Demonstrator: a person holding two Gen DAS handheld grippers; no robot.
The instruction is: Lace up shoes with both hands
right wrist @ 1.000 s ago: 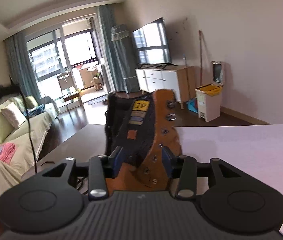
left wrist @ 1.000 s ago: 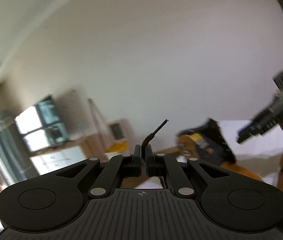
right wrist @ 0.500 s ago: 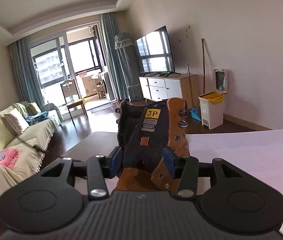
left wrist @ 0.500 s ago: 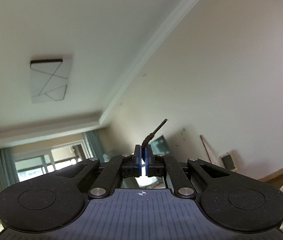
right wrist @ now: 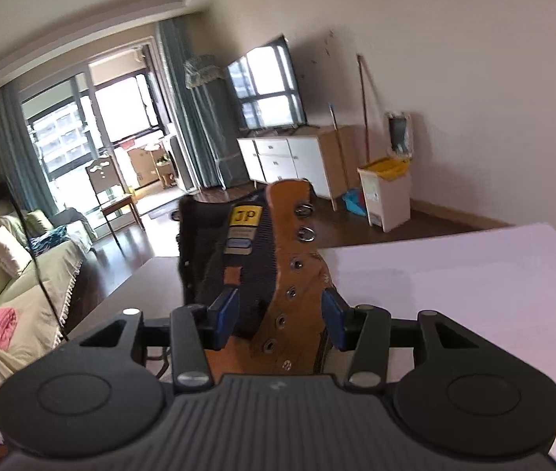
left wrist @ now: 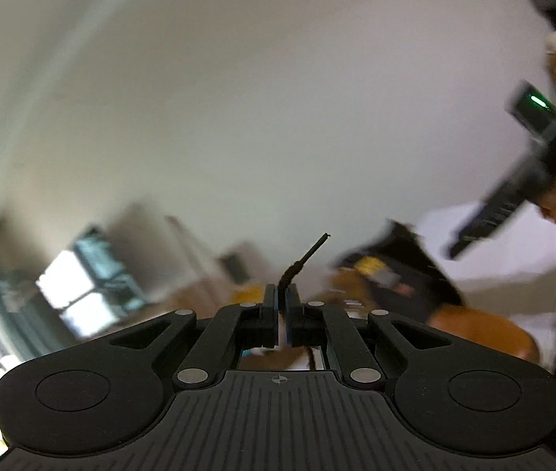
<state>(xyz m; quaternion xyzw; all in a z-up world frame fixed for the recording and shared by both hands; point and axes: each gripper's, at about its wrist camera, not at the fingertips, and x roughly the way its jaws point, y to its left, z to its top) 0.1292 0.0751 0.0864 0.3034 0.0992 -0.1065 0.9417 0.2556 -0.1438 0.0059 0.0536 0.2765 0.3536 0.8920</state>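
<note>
A brown high-top boot (right wrist: 293, 243) with a black tongue and a yellow tag stands on the white-covered table (right wrist: 454, 274). My right gripper (right wrist: 278, 314) is shut on its upper, one blue pad on the tongue and the other on the brown eyelet flap. My left gripper (left wrist: 282, 294) is shut on the stiff tip of the dark lace (left wrist: 305, 259), which pokes up from the pads. The left wrist view is blurred; there the boot (left wrist: 403, 282) lies to the right, below the hand-held right gripper (left wrist: 462, 241). A thin lace strand (right wrist: 38, 267) runs up along the left of the right wrist view.
A living room lies beyond the table: a sofa (right wrist: 11, 282) on the left, a TV (right wrist: 266, 82) over a white sideboard, a waste bin (right wrist: 386, 192) by the wall, a chair (right wrist: 109, 192) near the window.
The left wrist view swung up to the ceiling half a second ago and has come back down toward the wall and boot, lace tip still pinched. The right gripper keeps hold of the boot.
</note>
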